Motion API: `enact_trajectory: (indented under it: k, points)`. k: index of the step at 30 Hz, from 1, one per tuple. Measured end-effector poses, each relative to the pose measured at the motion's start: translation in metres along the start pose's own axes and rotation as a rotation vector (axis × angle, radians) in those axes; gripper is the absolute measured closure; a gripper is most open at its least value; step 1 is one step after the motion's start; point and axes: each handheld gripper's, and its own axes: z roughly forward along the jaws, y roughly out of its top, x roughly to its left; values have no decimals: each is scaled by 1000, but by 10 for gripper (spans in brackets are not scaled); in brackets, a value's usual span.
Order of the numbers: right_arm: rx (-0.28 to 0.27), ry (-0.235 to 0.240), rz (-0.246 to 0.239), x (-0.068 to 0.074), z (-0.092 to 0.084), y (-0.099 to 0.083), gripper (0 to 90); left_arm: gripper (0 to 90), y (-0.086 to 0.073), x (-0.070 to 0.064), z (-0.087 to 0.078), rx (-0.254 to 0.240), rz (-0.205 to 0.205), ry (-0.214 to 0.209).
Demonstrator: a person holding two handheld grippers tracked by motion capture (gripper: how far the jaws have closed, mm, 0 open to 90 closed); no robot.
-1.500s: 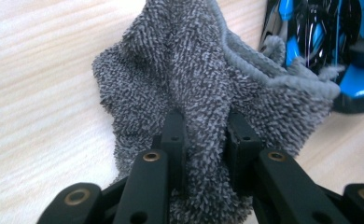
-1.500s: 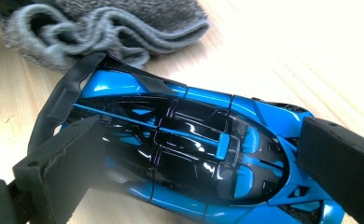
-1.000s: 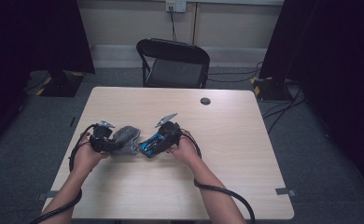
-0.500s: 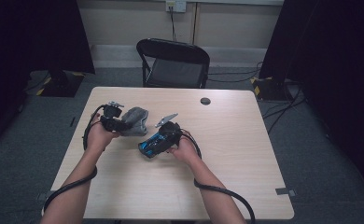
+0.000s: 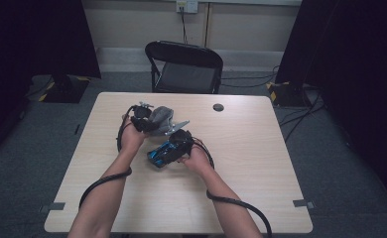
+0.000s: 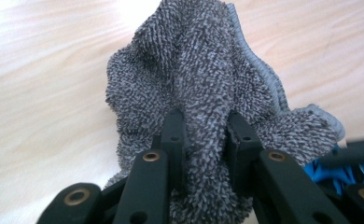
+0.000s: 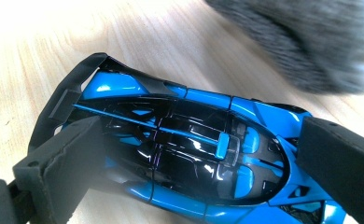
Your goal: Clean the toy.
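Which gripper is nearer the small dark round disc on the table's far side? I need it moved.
Left, narrowly. The left gripper, holding the grey terry cloth, sits level with the disc; the right gripper, clamping the blue toy car, is closer to the person.

- Rectangular pale wooden table (image 5: 261, 163) carries everything.
- Blue and black toy car (image 5: 162, 152) lies near centre.
- Small round dark disc (image 5: 218, 107) lies at one o'clock.

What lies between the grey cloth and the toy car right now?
Bare tabletop only: in the high view the cloth, clamped in the left gripper, sits just apart from the car, which the right gripper grips.
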Motion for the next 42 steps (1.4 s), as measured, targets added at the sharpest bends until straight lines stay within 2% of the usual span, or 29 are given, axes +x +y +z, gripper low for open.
enact_trajectory:
  k: [3, 5, 7, 12, 22, 25, 42]
  points:
    - [1, 1, -1, 0, 0, 0, 10, 729, 3, -9, 11, 8, 11, 15]
    - [0, 1, -2, 0, 0, 0, 10, 727, 2, -14, 19, 16, 5, -2]
    - [-4, 0, 0, 0, 0, 0, 10, 723, 0, -20, 26, 35, 31, -3]
    - [-5, -1, -1, 0, 0, 0, 10, 724, -6, -26, 34, 67, 36, -23]
    - [0, 0, 0, 0, 0, 0, 10, 731, -13, -24, 26, 94, 51, -43]
    - [-1, -1, -1, 0, 0, 0, 10, 732, -16, -23, 22, 99, 69, -38]
    - [2, 0, -1, 0, 0, 0, 10, 732, -30, -16, 5, 121, 78, -35]
